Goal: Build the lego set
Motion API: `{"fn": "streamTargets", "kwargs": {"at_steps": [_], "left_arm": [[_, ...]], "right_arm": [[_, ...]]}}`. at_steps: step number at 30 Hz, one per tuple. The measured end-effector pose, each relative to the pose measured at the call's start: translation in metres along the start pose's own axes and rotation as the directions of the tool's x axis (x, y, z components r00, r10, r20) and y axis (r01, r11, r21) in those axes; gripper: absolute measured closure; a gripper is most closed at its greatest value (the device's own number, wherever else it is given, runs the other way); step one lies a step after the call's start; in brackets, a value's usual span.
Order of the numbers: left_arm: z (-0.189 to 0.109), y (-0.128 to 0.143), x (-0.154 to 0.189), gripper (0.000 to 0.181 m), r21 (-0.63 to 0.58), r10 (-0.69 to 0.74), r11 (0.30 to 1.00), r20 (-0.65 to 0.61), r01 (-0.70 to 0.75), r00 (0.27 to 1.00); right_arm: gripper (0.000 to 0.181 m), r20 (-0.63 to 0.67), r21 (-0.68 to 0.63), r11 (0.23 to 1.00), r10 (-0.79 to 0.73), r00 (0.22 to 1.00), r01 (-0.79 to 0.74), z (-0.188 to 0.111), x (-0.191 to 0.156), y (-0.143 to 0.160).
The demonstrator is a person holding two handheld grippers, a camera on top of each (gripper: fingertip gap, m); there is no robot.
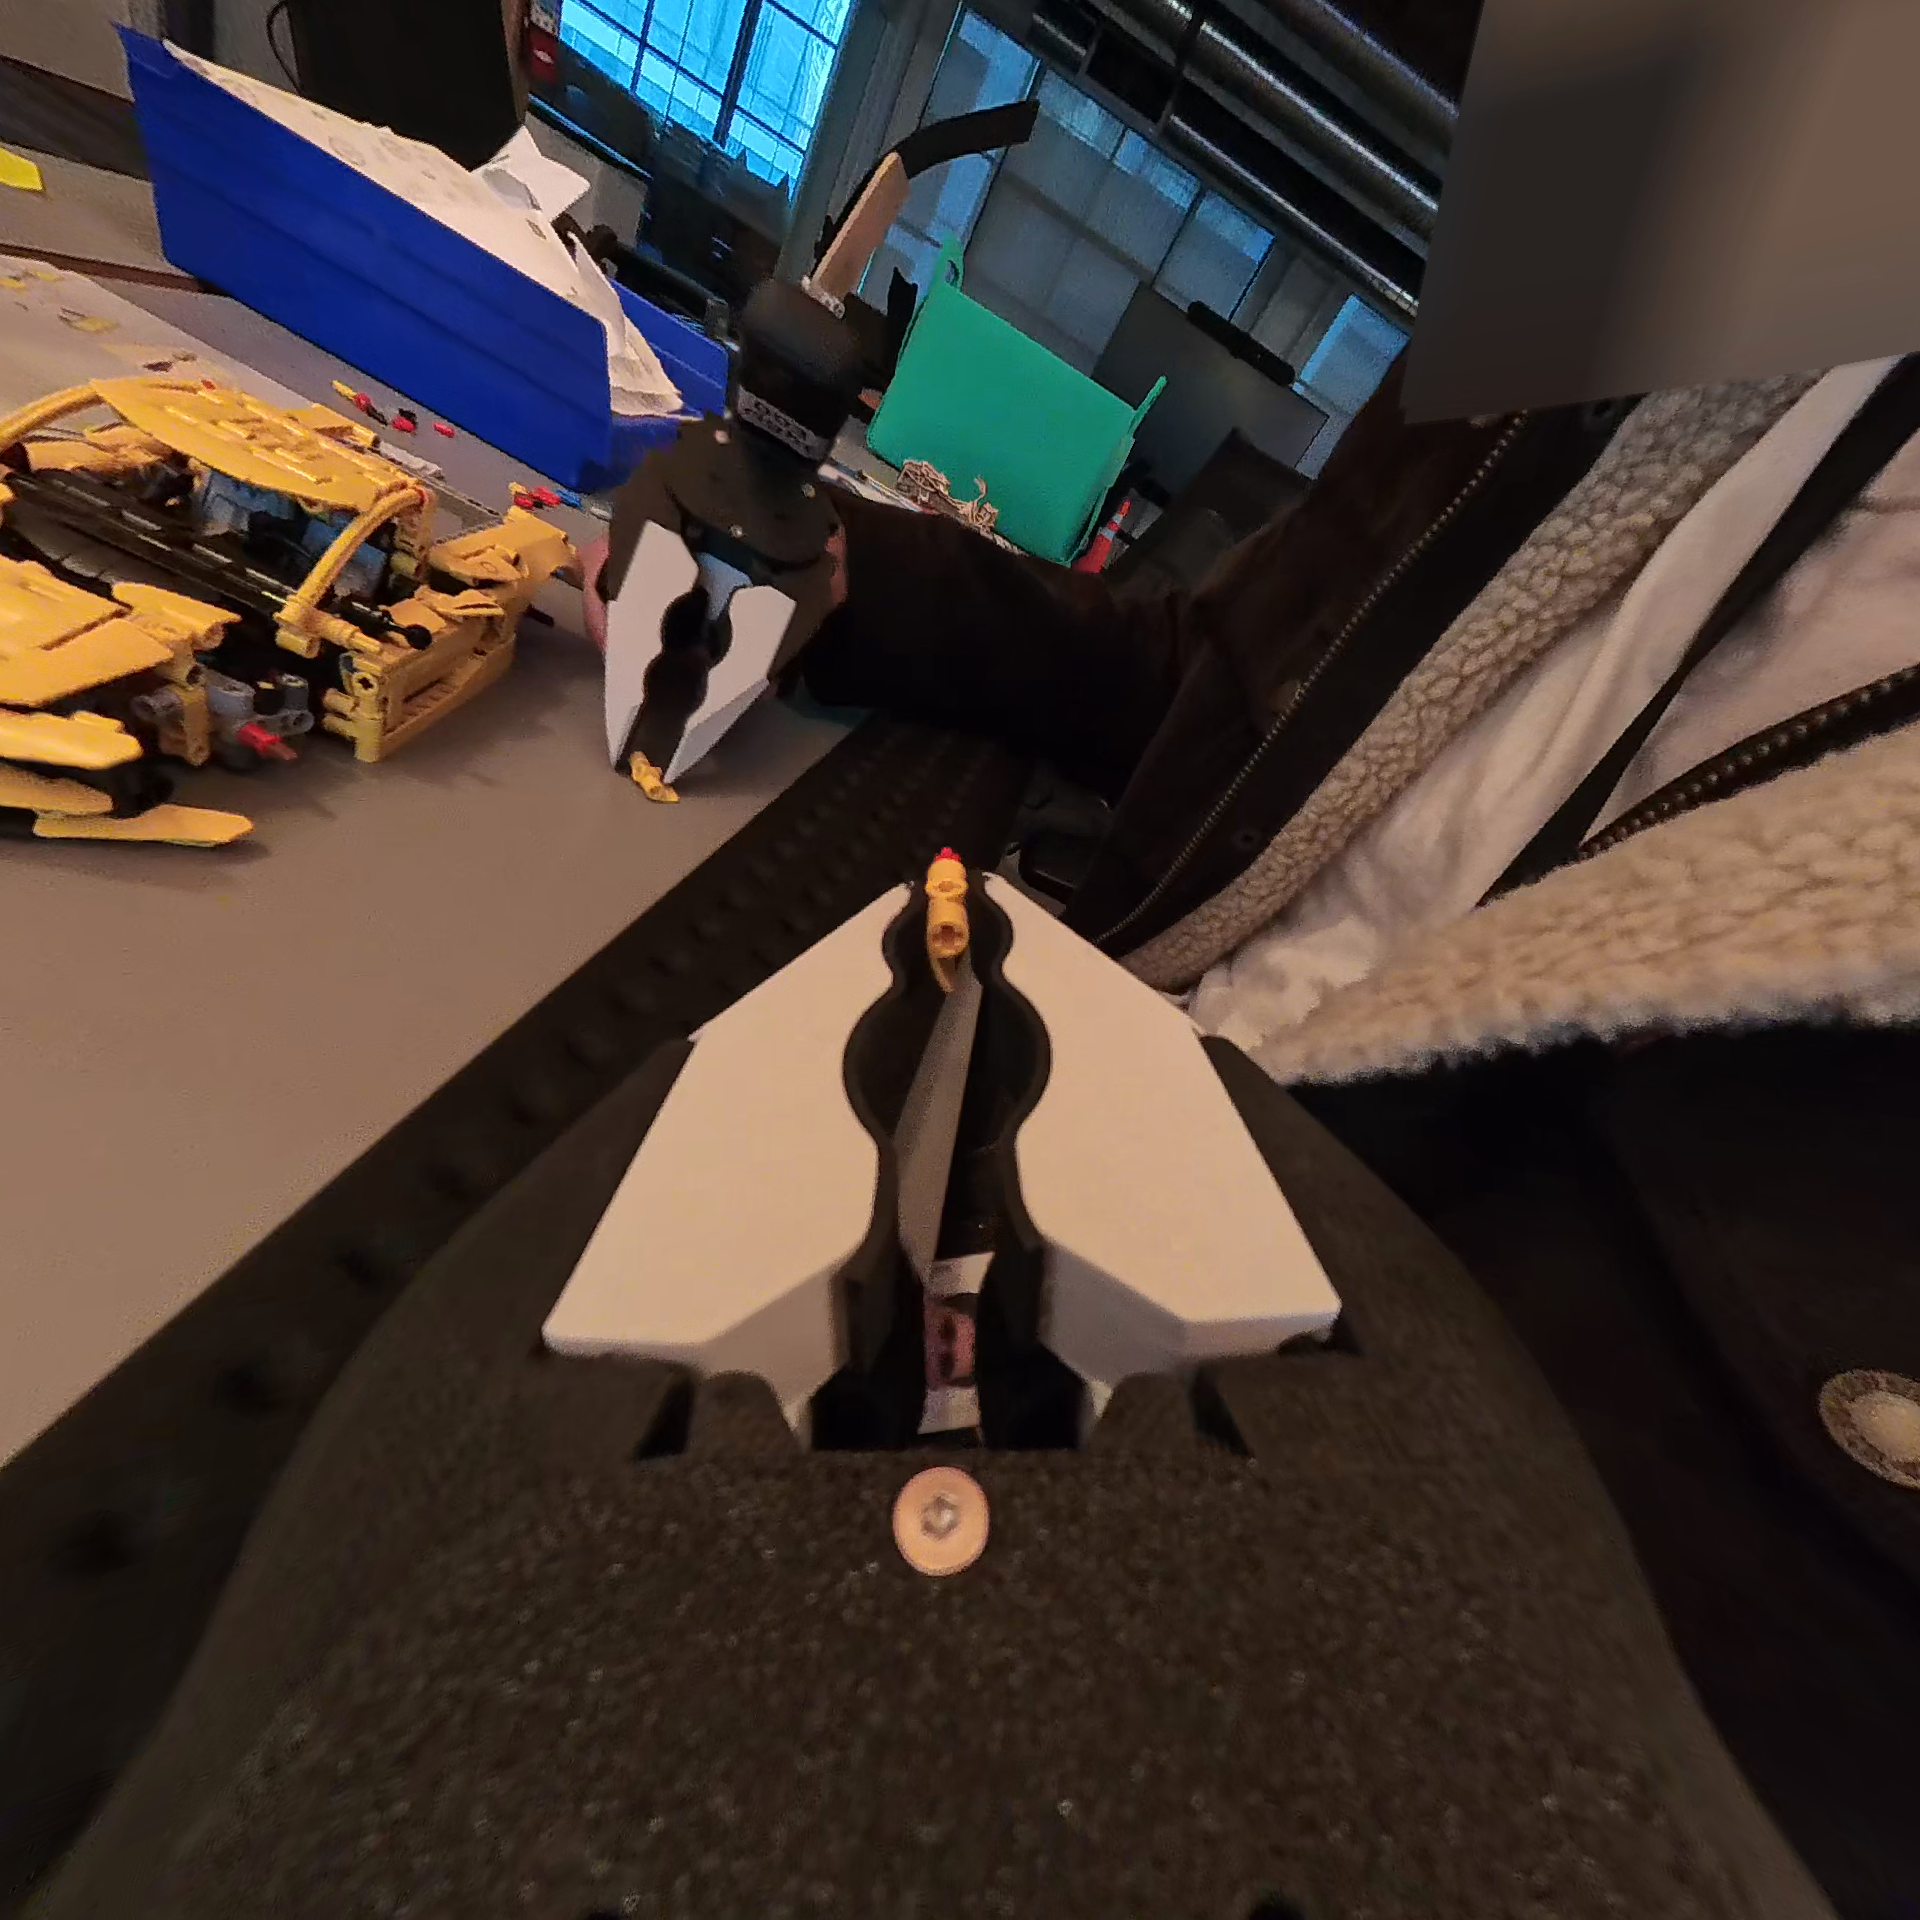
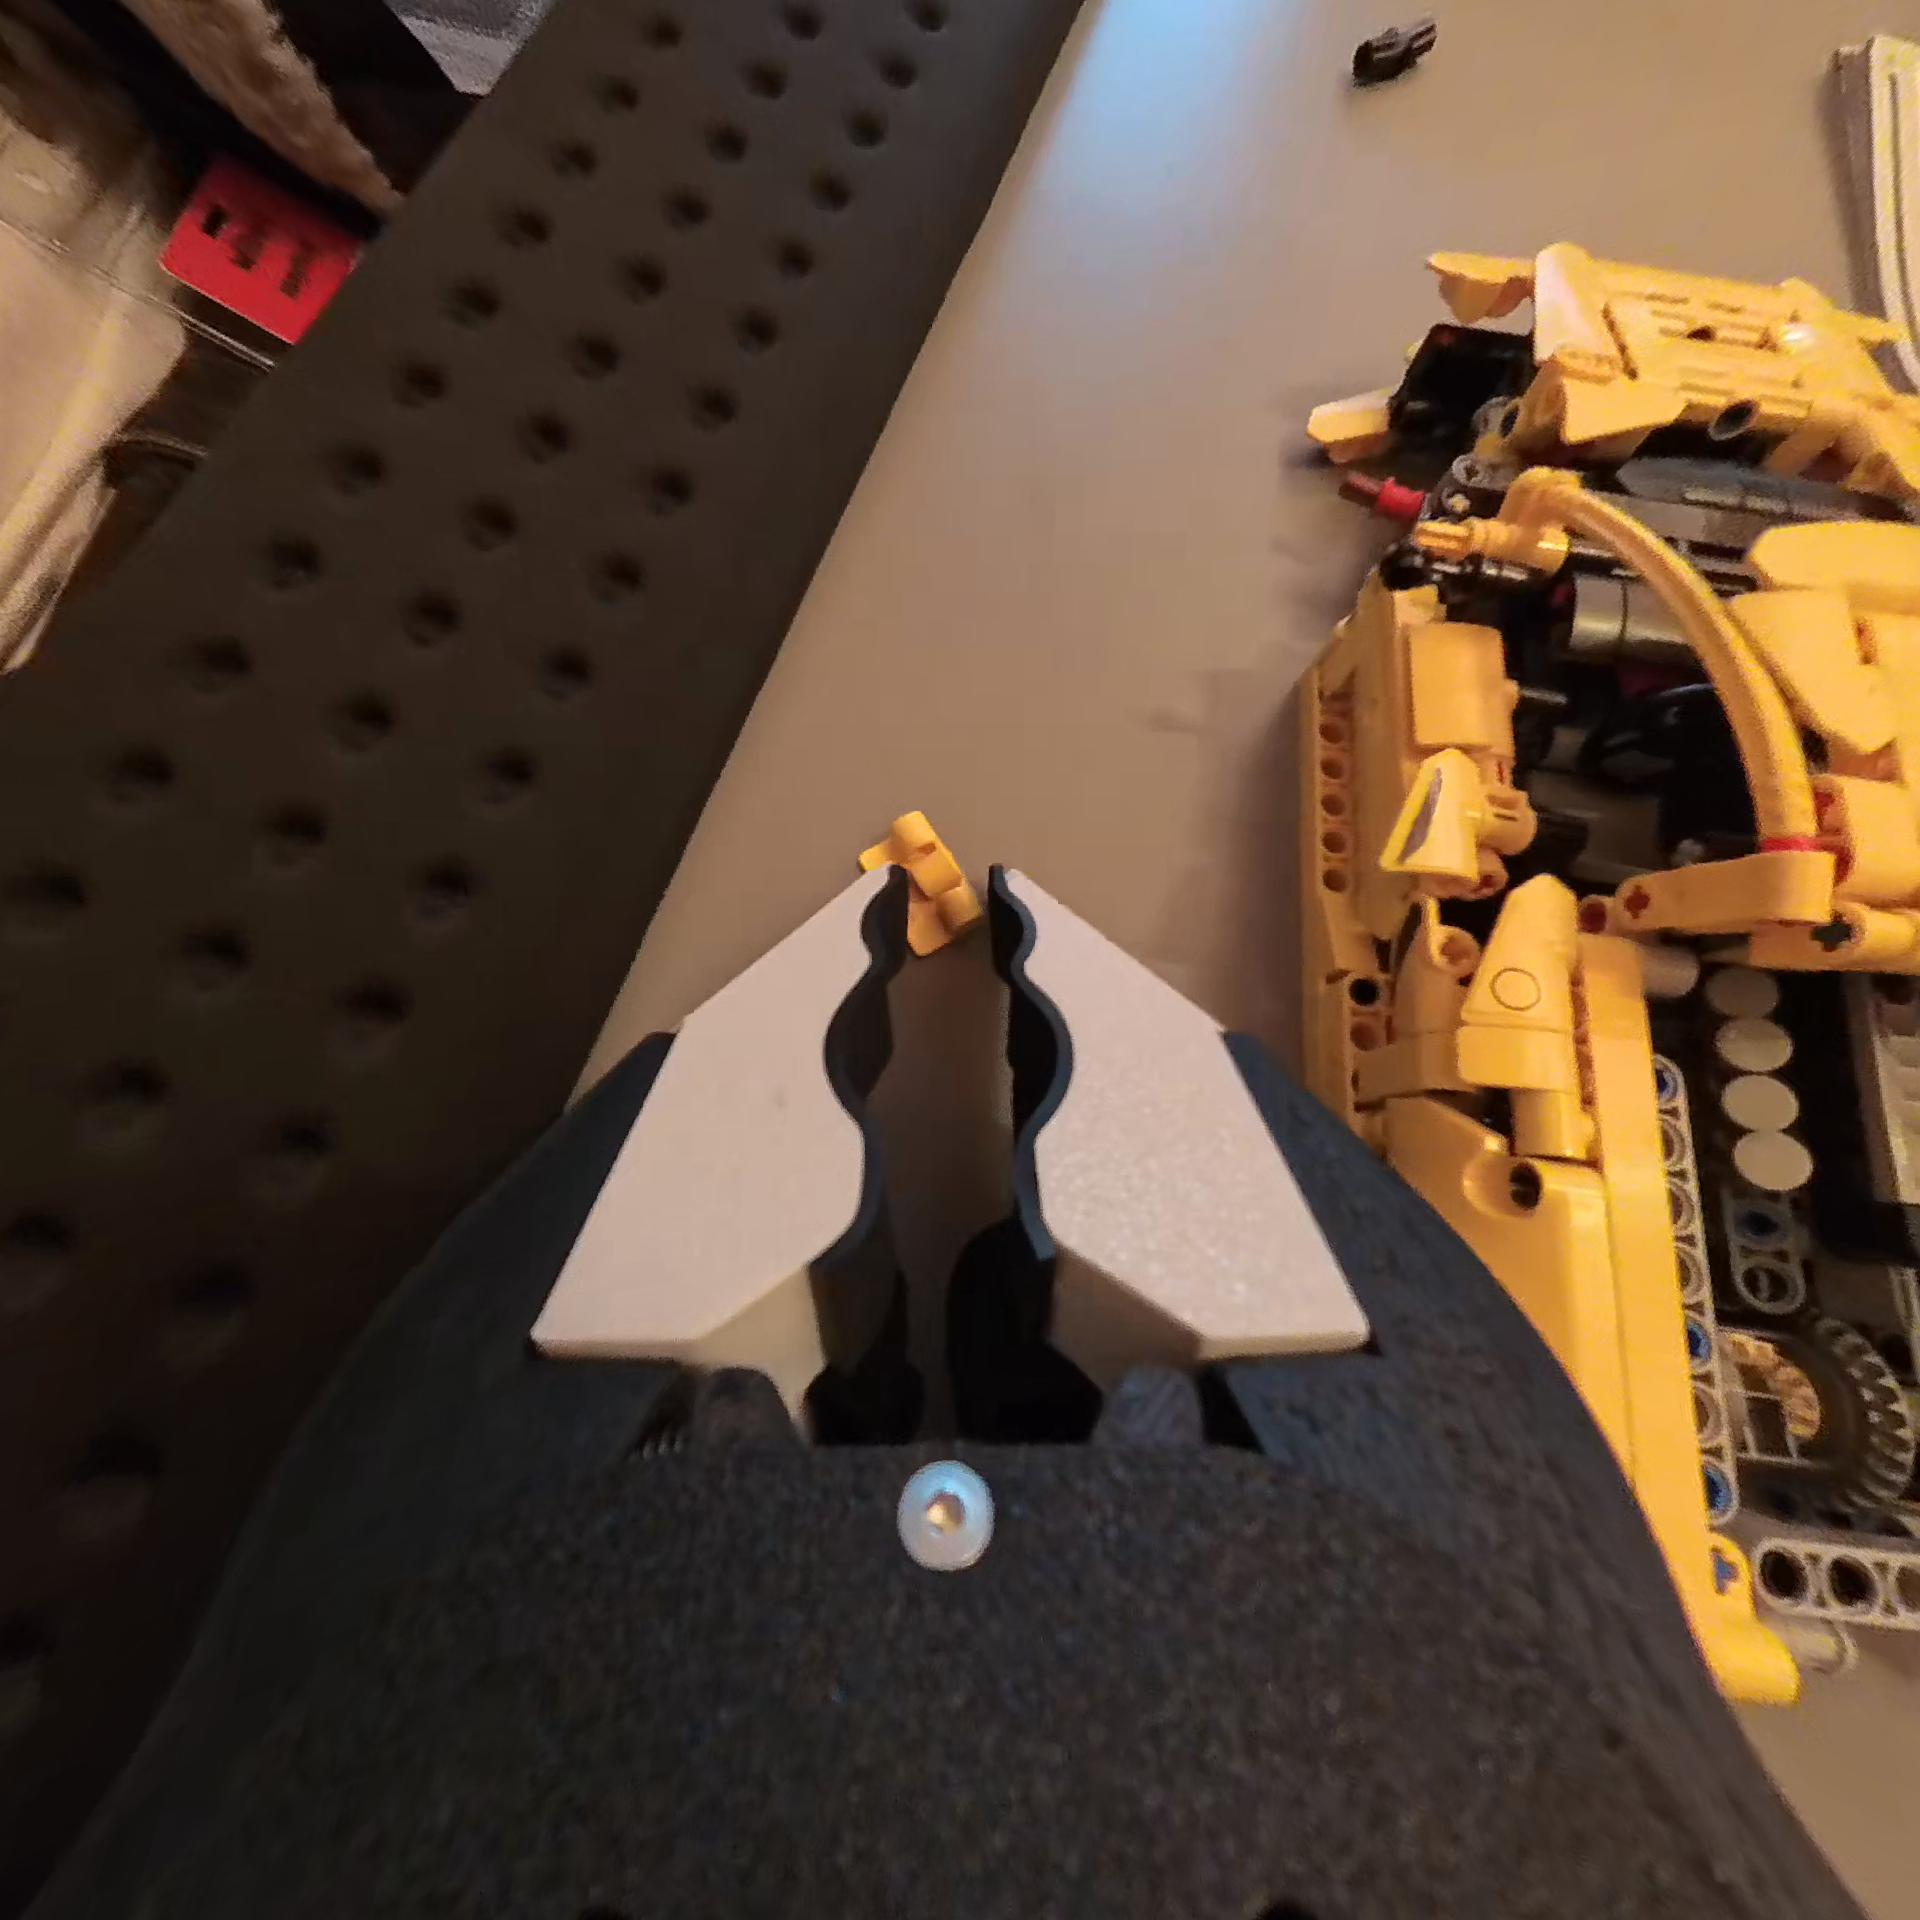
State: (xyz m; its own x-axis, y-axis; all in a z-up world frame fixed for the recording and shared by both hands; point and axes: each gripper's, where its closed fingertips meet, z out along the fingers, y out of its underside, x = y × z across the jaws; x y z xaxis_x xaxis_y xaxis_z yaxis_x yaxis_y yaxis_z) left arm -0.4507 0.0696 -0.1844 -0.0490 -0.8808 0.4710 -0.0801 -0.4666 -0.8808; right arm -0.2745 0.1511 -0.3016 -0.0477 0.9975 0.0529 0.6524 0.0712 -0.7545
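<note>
A part-built yellow Lego car [image 1: 208,582] stands on the grey table [image 1: 364,987]; it also shows in the right wrist view [image 2: 1558,935]. My left gripper [image 1: 945,891] is shut on a small yellow connector [image 1: 945,920] with a red pin in its end, held in the air above the table's near edge. My right gripper [image 2: 940,878] is tip-down on the table, beside the car, with its fingers closed narrowly on another small yellow connector [image 2: 935,894]. The right gripper [image 1: 649,764] and its connector [image 1: 655,781] also show farther off in the left wrist view.
A black perforated strip [image 2: 468,520] runs along the table edge. A blue bin [image 1: 395,270] with paper sheets and a green container [image 1: 997,416] stand at the back. Small red pins [image 1: 400,416] and a black pin [image 2: 1392,47] lie loose. A person's jacket [image 1: 1507,831] fills the right.
</note>
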Motion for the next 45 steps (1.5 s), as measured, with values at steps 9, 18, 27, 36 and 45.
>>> {"fn": "streamTargets", "kwargs": {"at_steps": [9,18,27,36,45], "left_arm": [[0.012,-0.012,-0.006,0.174,-0.029,0.023,0.999,-0.011,-0.024,1.0],[0.009,-0.007,-0.008,0.175,-0.014,0.009,1.0,0.008,-0.009,1.0],[0.01,-0.008,-0.009,0.175,-0.023,0.015,1.0,0.024,-0.015,1.0],[0.029,-0.015,-0.063,0.174,-0.049,-0.181,0.98,0.167,0.192,0.969],[0.076,-0.027,-0.096,0.175,-0.077,-0.281,0.956,0.025,0.282,0.96]], "right_arm": [[0.17,0.023,-0.027,0.996,0.087,0.996,-0.087,0.001,-0.005,0.0],[0.16,-0.037,-0.022,1.0,0.0,0.999,-0.001,0.001,-0.004,-0.003],[0.167,0.059,-0.007,0.997,-0.079,0.995,0.08,0.004,-0.006,-0.004],[0.172,-0.008,-0.022,1.0,0.005,1.0,-0.005,0.012,0.001,-0.017],[0.173,-0.323,0.125,0.99,0.096,0.942,-0.058,0.008,0.029,-0.098]]}}
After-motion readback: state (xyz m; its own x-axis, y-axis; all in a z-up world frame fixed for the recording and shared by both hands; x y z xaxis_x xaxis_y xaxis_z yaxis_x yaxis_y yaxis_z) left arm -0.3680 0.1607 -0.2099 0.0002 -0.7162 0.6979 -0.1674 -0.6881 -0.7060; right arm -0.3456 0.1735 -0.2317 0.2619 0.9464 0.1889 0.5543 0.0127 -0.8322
